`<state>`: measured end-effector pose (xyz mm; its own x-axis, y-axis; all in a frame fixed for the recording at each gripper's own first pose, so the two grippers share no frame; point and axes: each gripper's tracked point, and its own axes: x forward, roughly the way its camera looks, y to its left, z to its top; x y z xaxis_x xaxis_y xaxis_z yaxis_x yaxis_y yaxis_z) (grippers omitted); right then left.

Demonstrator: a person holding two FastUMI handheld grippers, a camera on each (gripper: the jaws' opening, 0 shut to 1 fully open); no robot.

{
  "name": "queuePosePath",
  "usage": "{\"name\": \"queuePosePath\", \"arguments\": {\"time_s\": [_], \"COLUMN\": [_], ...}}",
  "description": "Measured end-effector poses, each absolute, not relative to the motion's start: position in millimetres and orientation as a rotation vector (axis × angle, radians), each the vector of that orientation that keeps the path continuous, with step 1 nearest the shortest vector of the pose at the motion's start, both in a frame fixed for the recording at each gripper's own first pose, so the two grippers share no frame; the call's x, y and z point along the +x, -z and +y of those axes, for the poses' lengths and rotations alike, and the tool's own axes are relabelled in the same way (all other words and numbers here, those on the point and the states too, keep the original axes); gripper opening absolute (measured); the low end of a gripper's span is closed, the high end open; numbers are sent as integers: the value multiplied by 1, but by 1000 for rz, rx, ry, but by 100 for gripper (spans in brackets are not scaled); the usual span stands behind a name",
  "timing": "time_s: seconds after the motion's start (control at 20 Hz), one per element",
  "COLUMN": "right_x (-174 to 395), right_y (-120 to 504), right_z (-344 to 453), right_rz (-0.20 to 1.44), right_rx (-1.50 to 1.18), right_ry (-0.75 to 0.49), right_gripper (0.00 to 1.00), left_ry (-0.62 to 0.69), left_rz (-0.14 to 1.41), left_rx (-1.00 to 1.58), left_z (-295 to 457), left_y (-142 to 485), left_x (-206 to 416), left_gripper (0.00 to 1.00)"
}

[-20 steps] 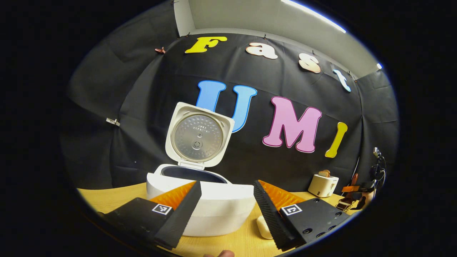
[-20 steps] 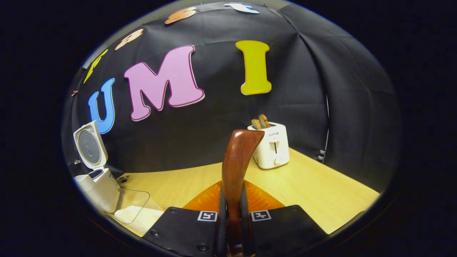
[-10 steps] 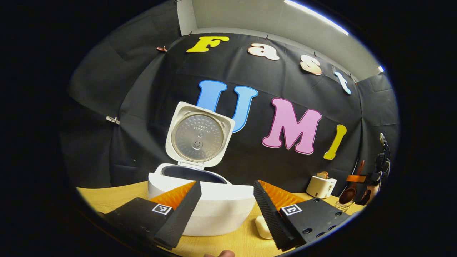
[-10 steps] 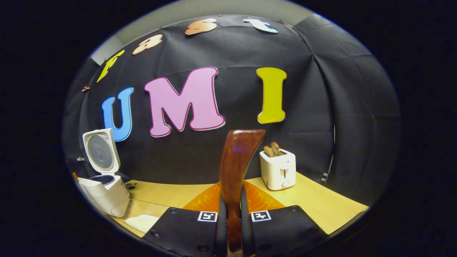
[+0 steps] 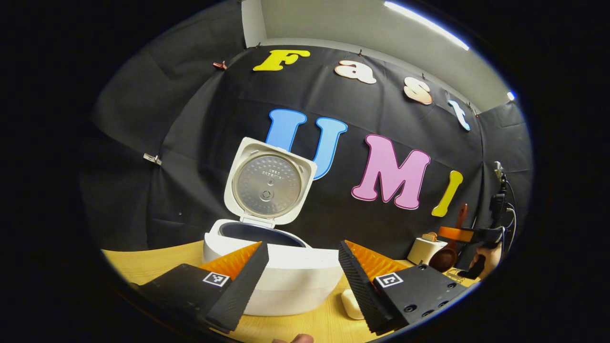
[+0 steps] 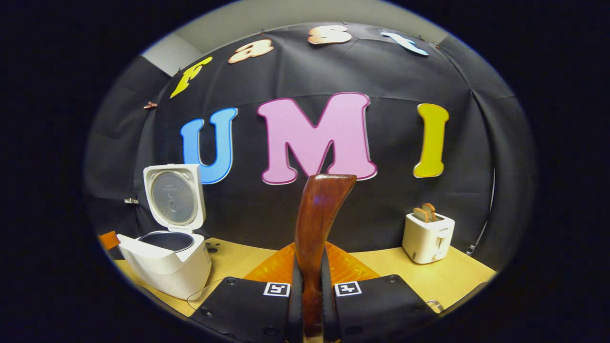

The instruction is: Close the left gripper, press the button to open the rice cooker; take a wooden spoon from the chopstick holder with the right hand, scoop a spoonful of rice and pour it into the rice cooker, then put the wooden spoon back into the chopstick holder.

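The spoon [image 6: 317, 224] is in my right hand-held gripper [image 6: 310, 297], whose fingers press on its handle from both sides. In the right gripper view the handle stands upright along the fingers, its long axis running straight away from the camera, with the flared butt end up. In the left gripper view the spoon [image 5: 448, 250] hangs bowl down beside the toaster [image 5: 424, 248], handle up and tilted a little, clear above the tabletop [image 5: 143, 267] at the far right.

The cooker [image 5: 276, 281] is open: its lid [image 5: 269, 183] stands up on the rear hinge and the dark pot inside shows. So I judge the button press done and the spoon taken from the holder. Whether the bowl carries rice I cannot tell; it is too small and dark in the left gripper view. My guess is that scooping, pouring into the cooker and returning the spoon are all still to do.

My left hand-held gripper [image 5: 303, 267] has its fingers spread wide, holding nothing, with the cooker's front wall showing between them just ahead. A small pale thing [image 5: 351, 303] lies on the tabletop beside the cooker; I cannot tell what it is. In the right gripper view the cooker [image 6: 167, 267] sits at the left, well apart from the toaster [image 6: 427, 237] at the right, and a clear container edge [image 6: 202, 293] lies just beside the cooker.
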<state>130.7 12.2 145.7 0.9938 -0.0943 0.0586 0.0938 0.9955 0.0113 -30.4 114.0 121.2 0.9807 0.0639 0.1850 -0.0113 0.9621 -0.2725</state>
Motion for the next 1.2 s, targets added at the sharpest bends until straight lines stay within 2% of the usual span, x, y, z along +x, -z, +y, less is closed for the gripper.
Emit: {"name": "queuePosePath", "arguments": {"time_s": [0.15,0.35,0.55,0.8,1.2], "right_x": [147,162,176,179,178], "right_y": [-115,-79,-41,-16,-14], "right_z": [49,52,49,75,96], "right_rz": [-1,54,141,209,226], "right_rx": [-32,-189,-219,-48,257], "right_ry": [58,127,153,71,54], "right_gripper": [19,19,19,19,19], "left_ry": [-46,-69,-72,-70,-75], "left_rz": [-199,-203,-204,-208,-207], "left_rx": [-279,-282,-277,-280,-290], "left_z": [121,130,131,133,136], "left_y": [-122,-122,-120,-120,-120], "left_x": [-33,-33,-33,-33,-35], "left_gripper": [95,95,95,95,95]}}
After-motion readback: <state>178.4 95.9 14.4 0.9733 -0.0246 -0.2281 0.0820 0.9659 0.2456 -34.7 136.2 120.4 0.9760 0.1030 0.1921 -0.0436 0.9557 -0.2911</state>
